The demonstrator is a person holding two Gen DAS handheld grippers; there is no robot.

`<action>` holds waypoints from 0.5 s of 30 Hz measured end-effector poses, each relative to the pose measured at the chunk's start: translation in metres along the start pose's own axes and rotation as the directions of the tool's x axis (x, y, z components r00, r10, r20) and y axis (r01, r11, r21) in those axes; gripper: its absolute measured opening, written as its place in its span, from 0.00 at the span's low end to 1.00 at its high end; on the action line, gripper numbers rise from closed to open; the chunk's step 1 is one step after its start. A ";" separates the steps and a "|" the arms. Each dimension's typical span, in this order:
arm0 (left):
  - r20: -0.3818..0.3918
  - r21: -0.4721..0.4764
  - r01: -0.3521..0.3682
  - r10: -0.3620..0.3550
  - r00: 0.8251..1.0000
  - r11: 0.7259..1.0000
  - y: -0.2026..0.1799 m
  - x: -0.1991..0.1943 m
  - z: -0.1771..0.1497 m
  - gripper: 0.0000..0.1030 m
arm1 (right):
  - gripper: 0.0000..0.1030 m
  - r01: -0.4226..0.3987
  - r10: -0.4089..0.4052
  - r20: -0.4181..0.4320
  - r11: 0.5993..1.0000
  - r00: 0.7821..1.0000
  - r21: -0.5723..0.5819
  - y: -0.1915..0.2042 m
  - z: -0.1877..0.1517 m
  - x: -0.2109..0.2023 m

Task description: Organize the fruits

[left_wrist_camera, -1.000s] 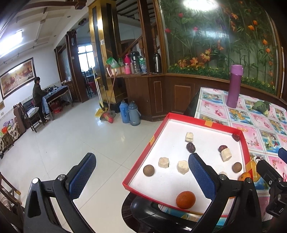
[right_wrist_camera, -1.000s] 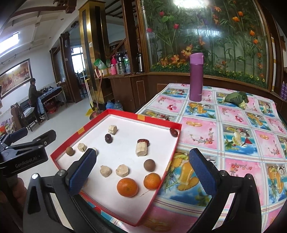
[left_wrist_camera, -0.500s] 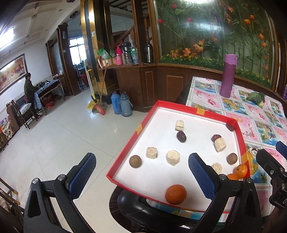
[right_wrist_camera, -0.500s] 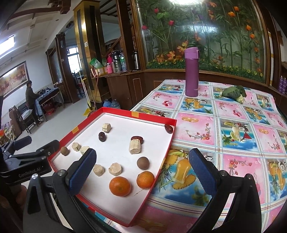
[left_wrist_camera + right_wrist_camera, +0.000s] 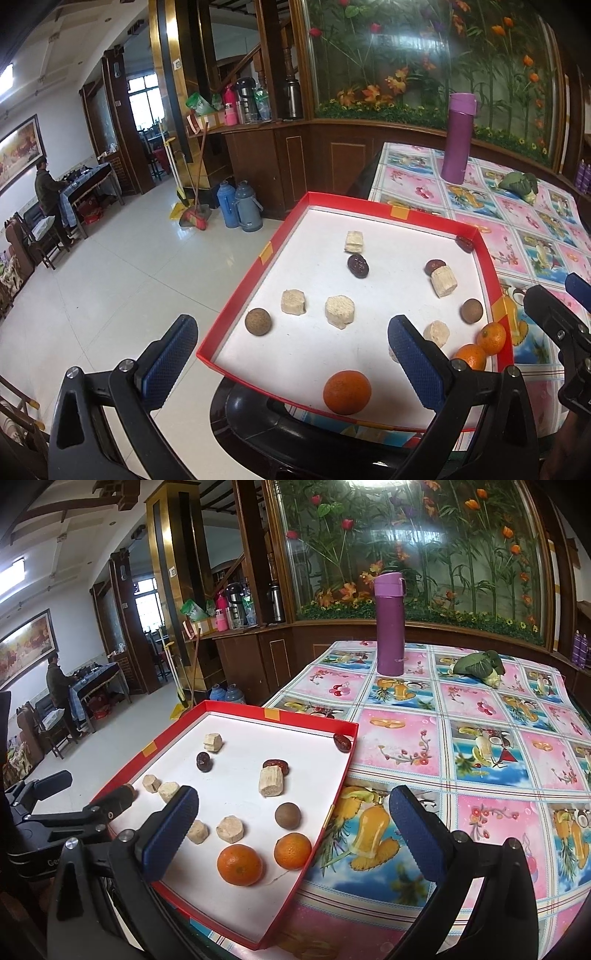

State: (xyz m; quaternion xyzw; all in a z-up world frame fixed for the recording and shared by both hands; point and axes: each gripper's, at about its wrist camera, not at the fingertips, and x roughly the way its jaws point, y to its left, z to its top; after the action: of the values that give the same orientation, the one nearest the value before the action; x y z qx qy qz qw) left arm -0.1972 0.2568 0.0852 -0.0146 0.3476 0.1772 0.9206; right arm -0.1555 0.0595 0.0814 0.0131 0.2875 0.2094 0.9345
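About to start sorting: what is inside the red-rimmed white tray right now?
The red-rimmed white tray holds three oranges, two brown round fruits, dark red dates and pale beige chunks. The left gripper finger hides part of the near right corner.

Both fisheye views are evenly and brightly lit, with daylight entering through the window [image 5: 144,96] at the far left and a ceiling lamp [image 5: 12,576] blown out to white at the left edge; a further glare patch reflects on the glass panel [image 5: 384,535] of painted flowers beyond the table's far edge. Shadows on the white floor of the red tray [image 5: 236,710] are soft and short. Straight lines bow strongly toward the dark vignetted corners, while focus stays sharp at centre.
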 end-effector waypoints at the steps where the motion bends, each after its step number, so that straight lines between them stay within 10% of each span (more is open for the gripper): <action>1: -0.003 0.002 0.006 -0.006 1.000 1.000 -0.001 0.000 0.000 1.00 | 1.00 0.001 -0.001 0.001 1.000 1.000 0.003 -0.001 0.000 0.000; 15: -0.063 0.001 0.145 -0.145 0.987 0.989 -0.011 0.009 -0.002 1.00 | 1.00 0.048 -0.049 0.025 0.998 0.998 0.026 -0.012 0.006 -0.004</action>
State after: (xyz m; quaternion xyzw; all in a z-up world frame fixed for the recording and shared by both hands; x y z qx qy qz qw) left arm -0.1885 0.2491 0.0763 -0.0429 0.3748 0.1082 0.9198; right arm -0.1509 0.0475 0.0867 0.0210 0.2783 0.1828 0.9427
